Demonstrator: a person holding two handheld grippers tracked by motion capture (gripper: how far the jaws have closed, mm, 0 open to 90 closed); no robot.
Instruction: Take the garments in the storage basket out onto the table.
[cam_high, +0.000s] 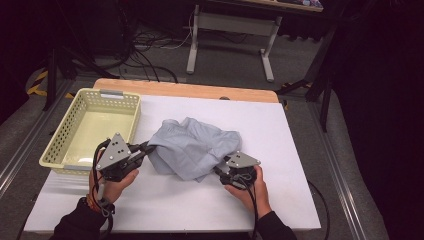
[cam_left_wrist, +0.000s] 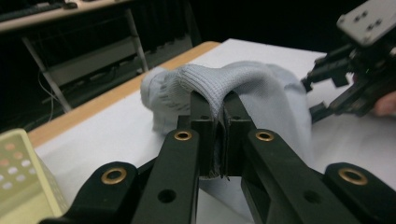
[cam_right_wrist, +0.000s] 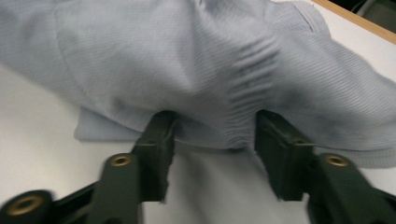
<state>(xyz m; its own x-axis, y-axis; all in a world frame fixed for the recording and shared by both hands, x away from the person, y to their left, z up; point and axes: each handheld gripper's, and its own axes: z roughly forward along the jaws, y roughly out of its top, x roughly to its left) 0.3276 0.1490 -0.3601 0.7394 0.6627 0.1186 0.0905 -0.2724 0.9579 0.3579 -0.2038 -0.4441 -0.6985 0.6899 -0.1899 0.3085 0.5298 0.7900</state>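
Yellow basket (cam_high: 60, 145) beside blue garment (cam_high: 192, 145)

Pale-blue garment (cam_right_wrist: 201, 70) between parted jaws

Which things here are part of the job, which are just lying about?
In play:
- shirt, pale blue, crumpled on the table
- left gripper, shut on a shirt fold
- right gripper, jaws apart at the shirt's edge

Lying about:
- basket, yellow
- desk frame behind
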